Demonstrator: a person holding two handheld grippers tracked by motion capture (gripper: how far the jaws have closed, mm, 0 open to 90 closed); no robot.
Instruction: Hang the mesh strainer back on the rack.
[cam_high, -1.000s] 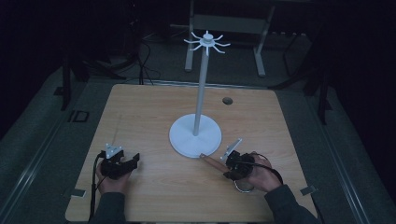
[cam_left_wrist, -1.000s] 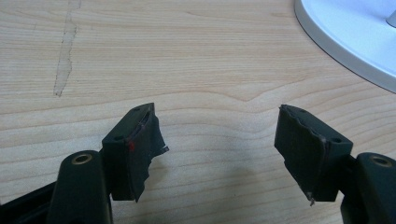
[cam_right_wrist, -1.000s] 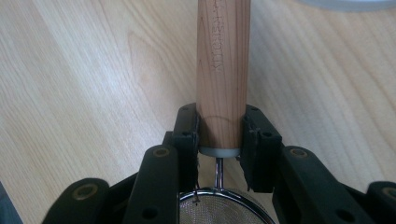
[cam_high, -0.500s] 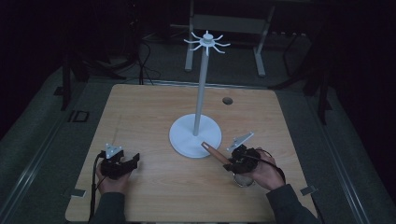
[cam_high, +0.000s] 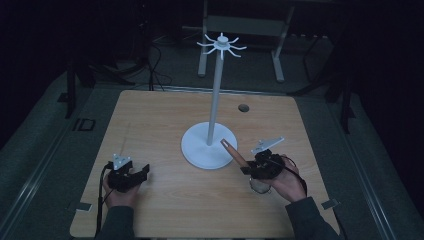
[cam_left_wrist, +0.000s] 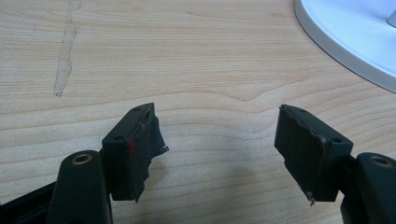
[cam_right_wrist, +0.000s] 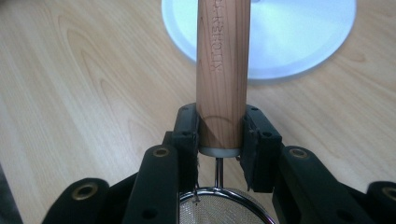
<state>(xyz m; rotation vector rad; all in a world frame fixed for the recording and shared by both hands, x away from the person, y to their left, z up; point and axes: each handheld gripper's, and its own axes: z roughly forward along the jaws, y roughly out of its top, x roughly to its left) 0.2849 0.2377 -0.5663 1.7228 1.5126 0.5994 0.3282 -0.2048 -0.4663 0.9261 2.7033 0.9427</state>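
A white hook stand (cam_high: 216, 95) rises from a round base (cam_high: 199, 148) at the table's middle, with a ring of hooks (cam_high: 221, 44) at its top. My right gripper (cam_high: 248, 168) (cam_right_wrist: 220, 127) is shut on the wooden handle (cam_high: 232, 151) (cam_right_wrist: 221, 60) of a small metal strainer. The handle slants up toward the stand base (cam_right_wrist: 285, 42). The mesh bowl (cam_right_wrist: 219, 209) (cam_high: 260, 187) hangs behind the jaws, near the hand. My left gripper (cam_high: 142, 173) (cam_left_wrist: 219, 133) rests on the table at the front left, open, with bare wood between its fingers.
The wooden table (cam_high: 150, 120) has a small dark round hole (cam_high: 243, 107) at the back right. A pale scuff (cam_left_wrist: 65, 51) marks the wood ahead of the left gripper. The stand base edge (cam_left_wrist: 345, 42) lies to that gripper's front right. The floor around is dark.
My right gripper has shifted a little right and raised the strainer, so the wooden handle now tilts up toward the stand. The left gripper has stayed still.
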